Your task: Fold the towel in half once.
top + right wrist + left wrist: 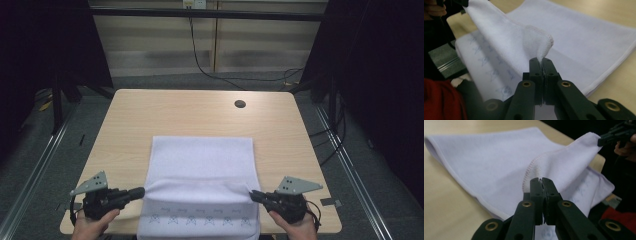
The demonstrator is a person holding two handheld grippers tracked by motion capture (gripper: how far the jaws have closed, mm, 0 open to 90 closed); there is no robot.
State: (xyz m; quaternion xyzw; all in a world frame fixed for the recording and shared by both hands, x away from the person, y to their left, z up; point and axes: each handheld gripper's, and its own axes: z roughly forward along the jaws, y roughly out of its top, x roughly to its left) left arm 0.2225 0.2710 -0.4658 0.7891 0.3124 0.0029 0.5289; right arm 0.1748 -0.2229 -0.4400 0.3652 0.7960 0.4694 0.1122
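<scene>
A white towel (202, 165) lies on the wooden table (150, 112), its near part hanging over the front edge with a row of blue marks. My left gripper (141, 191) pinches the towel's left corner (534, 170), jaws shut on the stitched hem. At the other side, my right gripper (252, 194) is shut on the right corner (541, 47). Both corners are lifted a little, so a fold of towel (197, 187) stretches between the two grippers. The right gripper (604, 140) shows far off in the left gripper view, holding its corner.
A round cable hole (240, 104) sits in the table's far right part. Black cables (200, 60) run across the floor behind the table. Dark frames stand at both sides. A person's hands (92, 225) hold the grippers at the table's front edge.
</scene>
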